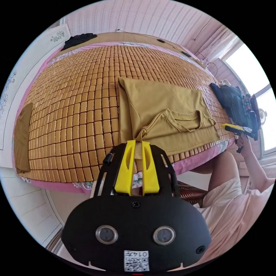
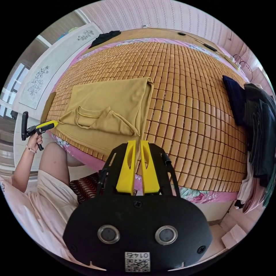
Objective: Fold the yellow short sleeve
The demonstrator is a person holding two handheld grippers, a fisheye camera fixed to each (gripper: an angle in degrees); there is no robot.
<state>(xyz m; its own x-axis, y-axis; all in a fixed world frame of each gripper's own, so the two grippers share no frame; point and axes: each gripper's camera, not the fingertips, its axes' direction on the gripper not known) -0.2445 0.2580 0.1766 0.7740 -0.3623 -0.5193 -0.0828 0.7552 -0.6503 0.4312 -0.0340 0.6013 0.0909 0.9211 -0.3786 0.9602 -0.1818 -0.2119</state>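
Note:
The yellow short sleeve shirt [image 1: 161, 100] [image 2: 115, 95] lies partly folded on a bamboo mat [image 1: 72, 100] [image 2: 189, 100] near the bed's front edge. Its upper part with the collar is doubled back toward that edge. In the left gripper view my left gripper [image 1: 139, 141] is shut on one lifted corner of that part, and fabric runs between its yellow jaws. The right gripper [image 1: 230, 127] shows at the right, held in a hand, at the opposite corner. In the right gripper view my right gripper [image 2: 138, 141] pinches its corner, and the left gripper [image 2: 49, 124] grips the far one.
Dark clothes [image 1: 235, 106] [image 2: 256, 123] are piled at one side of the bed. A black garment [image 1: 79, 38] [image 2: 105, 36] lies on the headboard shelf. A brown folded cloth [image 1: 21, 138] sits at the mat's other end. A person's leg [image 2: 54, 155] is by the front edge.

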